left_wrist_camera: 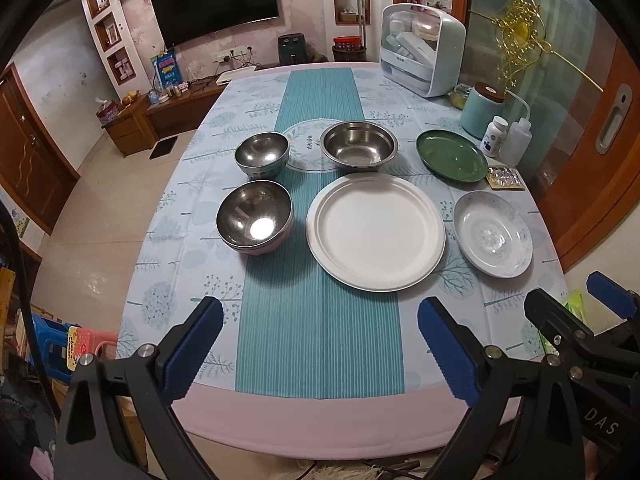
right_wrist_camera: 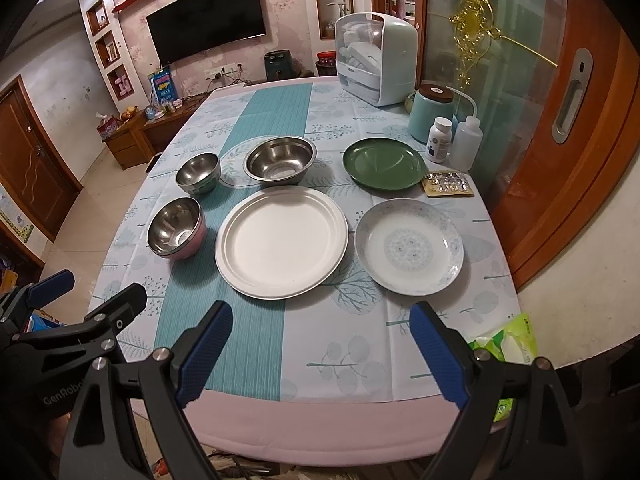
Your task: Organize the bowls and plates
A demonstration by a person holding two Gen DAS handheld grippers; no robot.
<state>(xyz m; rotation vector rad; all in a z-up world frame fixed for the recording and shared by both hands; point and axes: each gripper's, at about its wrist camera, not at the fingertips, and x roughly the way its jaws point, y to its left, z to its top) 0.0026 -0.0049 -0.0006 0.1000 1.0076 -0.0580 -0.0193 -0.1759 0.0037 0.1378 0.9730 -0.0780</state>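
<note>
Both grippers hang wide open and empty over the near edge of the desk, the left gripper facing the runner and the right gripper just beside it, likely so the whole layout is in view before a first pick. Three steel bowls sit apart on the left: pink bowl, small bowl, wide bowl. The white plate, patterned plate and green plate lie singly to the right, nothing stacked yet.
</note>
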